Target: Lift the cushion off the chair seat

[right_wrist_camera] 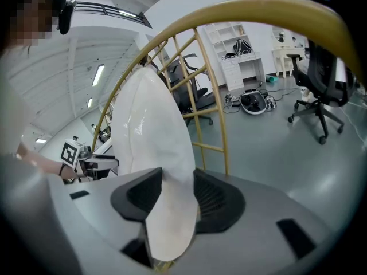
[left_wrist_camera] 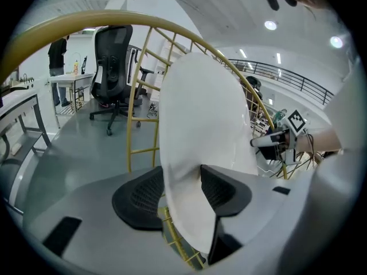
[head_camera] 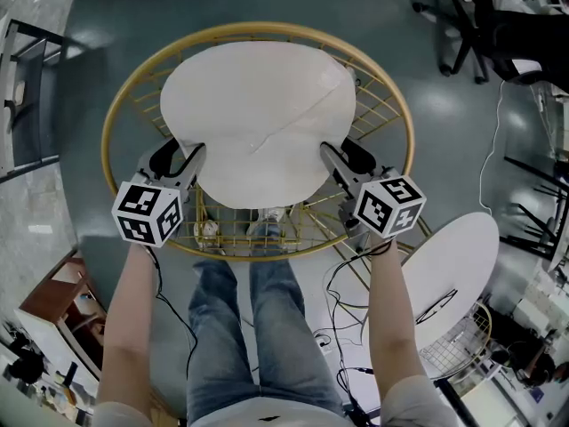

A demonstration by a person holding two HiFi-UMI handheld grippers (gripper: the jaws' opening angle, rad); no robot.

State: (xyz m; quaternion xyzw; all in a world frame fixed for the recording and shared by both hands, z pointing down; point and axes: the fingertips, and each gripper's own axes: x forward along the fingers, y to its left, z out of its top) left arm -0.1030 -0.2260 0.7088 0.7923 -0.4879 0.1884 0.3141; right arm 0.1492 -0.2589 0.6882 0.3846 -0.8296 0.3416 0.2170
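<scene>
A large white cushion (head_camera: 258, 118) lies tilted in the round gold wire chair (head_camera: 120, 114), seen from above in the head view. My left gripper (head_camera: 180, 157) is shut on the cushion's near left edge, and my right gripper (head_camera: 345, 154) is shut on its near right edge. In the left gripper view the cushion (left_wrist_camera: 200, 130) stands up between the black pads (left_wrist_camera: 143, 196), with my right gripper (left_wrist_camera: 275, 139) behind it. The right gripper view shows the cushion (right_wrist_camera: 152, 136) filling the gap between the pads (right_wrist_camera: 215, 196), with the left gripper (right_wrist_camera: 94, 165) beyond.
The person's legs (head_camera: 249, 327) stand right before the chair. A second white cushion (head_camera: 449, 278) lies on a wire frame at the lower right. Black office chairs (head_camera: 489, 25) stand at the top right. Cables (head_camera: 342, 301) trail on the floor, and wooden furniture (head_camera: 53, 305) is at the lower left.
</scene>
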